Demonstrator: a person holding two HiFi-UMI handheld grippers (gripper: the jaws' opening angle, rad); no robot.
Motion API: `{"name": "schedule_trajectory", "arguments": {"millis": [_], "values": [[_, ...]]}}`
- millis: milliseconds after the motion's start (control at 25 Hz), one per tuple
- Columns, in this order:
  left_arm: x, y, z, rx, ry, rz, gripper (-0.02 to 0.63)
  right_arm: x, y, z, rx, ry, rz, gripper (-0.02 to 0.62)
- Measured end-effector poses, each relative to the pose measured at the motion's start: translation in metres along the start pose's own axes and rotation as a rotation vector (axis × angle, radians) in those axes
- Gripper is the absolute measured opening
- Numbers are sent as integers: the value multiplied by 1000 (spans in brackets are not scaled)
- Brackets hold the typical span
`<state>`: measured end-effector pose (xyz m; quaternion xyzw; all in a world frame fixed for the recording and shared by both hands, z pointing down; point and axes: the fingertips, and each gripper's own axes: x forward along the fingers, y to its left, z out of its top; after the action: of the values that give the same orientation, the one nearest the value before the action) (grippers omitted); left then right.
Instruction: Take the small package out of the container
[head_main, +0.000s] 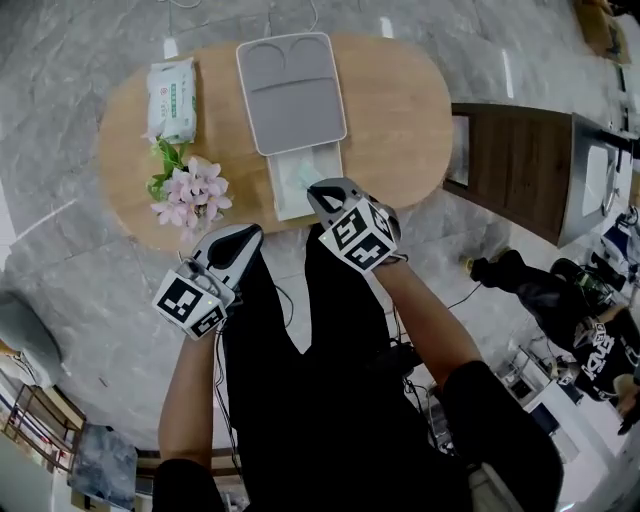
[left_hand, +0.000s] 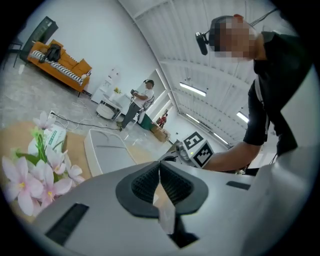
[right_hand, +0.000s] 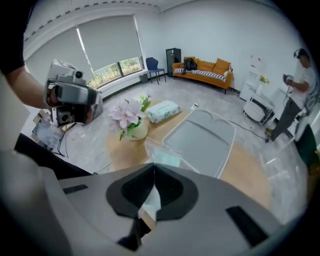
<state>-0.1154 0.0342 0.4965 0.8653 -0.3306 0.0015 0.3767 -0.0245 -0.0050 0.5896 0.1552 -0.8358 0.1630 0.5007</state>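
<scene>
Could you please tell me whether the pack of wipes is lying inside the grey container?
No, the pack of wipes lies on the bare wooden table, left of the grey container and apart from it.

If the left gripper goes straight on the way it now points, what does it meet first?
Probably the right gripper, directly ahead above the near edge of the oval wooden table; depth is unclear.

Oval table (head_main: 400, 110) with grey container (head_main: 290, 95), clear package (head_main: 297, 178), wipes (head_main: 172, 98), flowers (head_main: 195, 190); left tongs (head_main: 248, 233), right tongs (head_main: 318, 190) by its edge
</scene>
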Motion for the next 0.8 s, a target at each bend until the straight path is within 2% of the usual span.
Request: {"name": "schedule_trajectory", "arguments": {"millis": [320, 520, 800], "values": [[-5, -67, 111, 139, -95, -3, 23, -146, 8, 90, -79, -224, -20, 14], [-20, -128, 188, 260, -146, -20, 23, -245, 31, 149, -85, -394, -1, 14], [-43, -210, 290, 396, -242, -72, 23, -386, 36, 219, -201, -672, -35, 14]]}}
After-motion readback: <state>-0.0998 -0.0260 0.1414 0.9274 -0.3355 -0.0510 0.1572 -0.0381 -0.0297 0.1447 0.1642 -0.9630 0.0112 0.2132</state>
